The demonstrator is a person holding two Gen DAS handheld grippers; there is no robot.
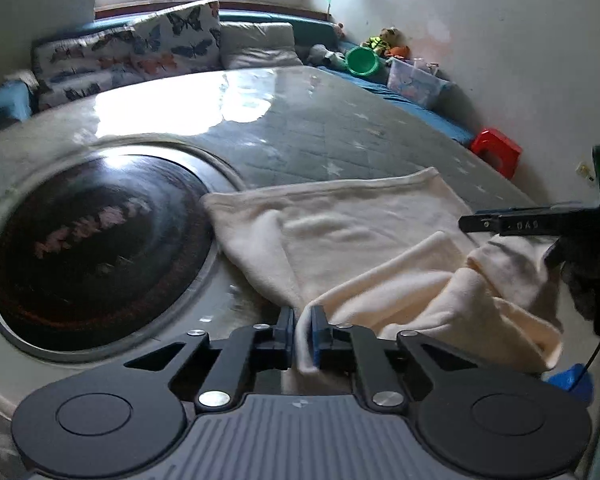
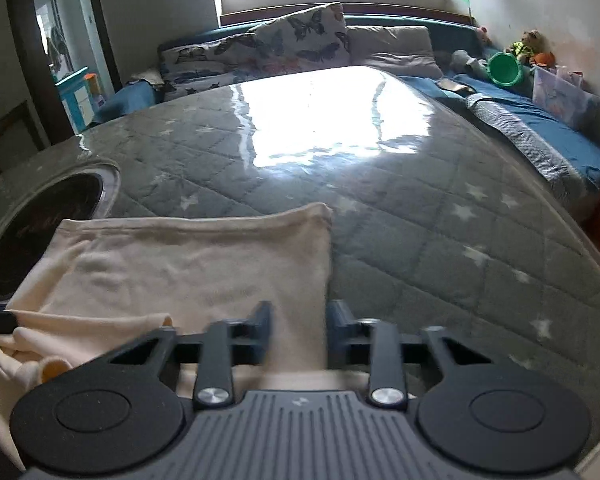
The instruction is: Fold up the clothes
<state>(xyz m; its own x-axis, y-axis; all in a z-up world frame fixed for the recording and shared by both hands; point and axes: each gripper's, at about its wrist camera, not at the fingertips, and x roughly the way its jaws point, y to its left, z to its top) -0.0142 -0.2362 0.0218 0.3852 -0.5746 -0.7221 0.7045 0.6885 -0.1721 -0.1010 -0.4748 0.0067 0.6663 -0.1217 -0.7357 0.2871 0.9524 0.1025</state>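
Observation:
A cream fleece garment (image 1: 352, 236) lies on a grey quilted table cover under clear plastic (image 1: 320, 132). Its far part lies flat, its near part is bunched and lifted. My left gripper (image 1: 302, 320) is shut on a near edge of the cream garment, which runs between its fingers. My right gripper (image 2: 298, 318) is open, its fingers astride the garment's right edge (image 2: 204, 264), with cloth between them but not pinched. The right gripper also shows in the left wrist view (image 1: 512, 224), above the bunched cloth.
A dark round inset plate (image 1: 96, 248) sits in the table left of the garment. Behind the table are butterfly cushions (image 2: 284, 48), a blue couch (image 2: 548, 136), a green bucket (image 2: 506, 68), toys and a red stool (image 1: 496, 150).

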